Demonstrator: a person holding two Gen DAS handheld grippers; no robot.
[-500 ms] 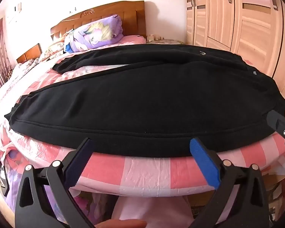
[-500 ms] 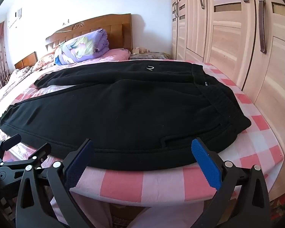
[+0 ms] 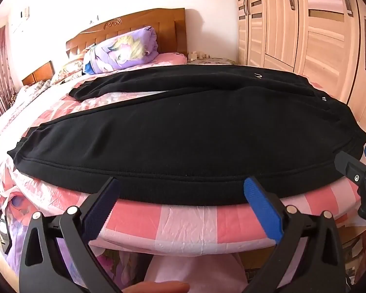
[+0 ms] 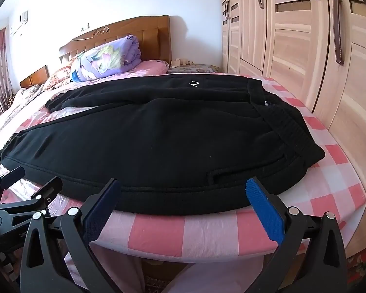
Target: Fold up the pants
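Spreading wide, the blue pads (image 3: 261,202) of the left gripper (image 3: 180,195) are held apart with nothing between them, poised just short of the near seam of the pants (image 3: 183,127). The right gripper (image 4: 183,195) is set the same way — fingers (image 4: 263,207) open and empty, tips at the hem of the near leg, close to the waistband end. Each gripper is caught at the edge of the other's view, so they are placed side by side along one long edge of the garment, the left nearer the cuffs, the right nearer the waist.

The pants are laid flat across the bed (image 4: 329,178), on its pink checked sheet, waistband (image 4: 288,127) toward the wardrobe (image 4: 305,36) and legs running off to the left. One leg is spread close to the foot edge, the other lies behind it with a strip of sheet showing between them. This spacing of the grippers is probably chosen so that the near leg can be pinched at two points and carried over onto the far leg without sagging in the middle — a lengthwise fold judged not yet begun.

Beyond the pants, a rolled purple quilt (image 3: 124,48) is propped against the headboard (image 3: 134,26), well apart from the work.
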